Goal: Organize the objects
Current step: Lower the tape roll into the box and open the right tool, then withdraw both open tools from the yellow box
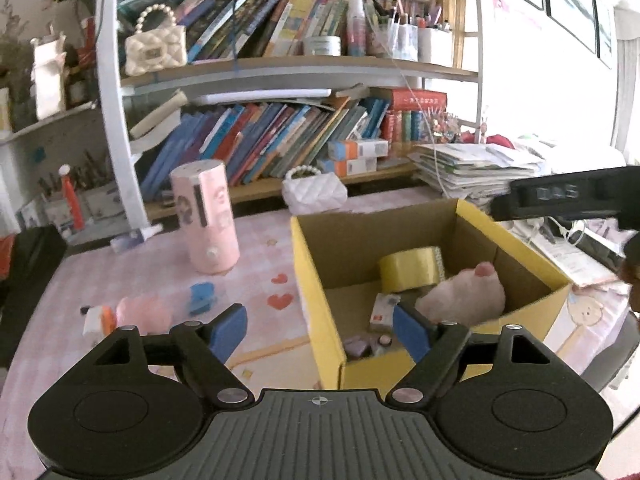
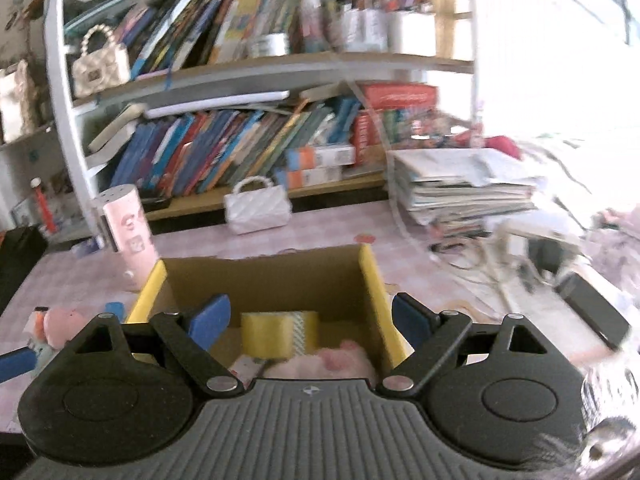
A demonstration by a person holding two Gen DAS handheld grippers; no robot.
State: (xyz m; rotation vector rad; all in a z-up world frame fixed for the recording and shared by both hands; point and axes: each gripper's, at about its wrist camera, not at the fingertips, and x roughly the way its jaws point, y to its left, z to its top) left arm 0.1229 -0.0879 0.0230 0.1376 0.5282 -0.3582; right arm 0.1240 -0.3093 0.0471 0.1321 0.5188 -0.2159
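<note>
Grippers, left (image 1: 320,330) & right (image 2: 310,320), both spread w/ nothing between, over cardboard box (image 1: 316,280).

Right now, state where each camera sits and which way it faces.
Left wrist: on the left gripper, jaws open, facing the bookshelf from left of the cardboard box; the right gripper's black body shows at right.
Right wrist: on the right gripper, jaws open, over the box's near edge.
Shared: box, yellow tape roll, pink plush.
</note>
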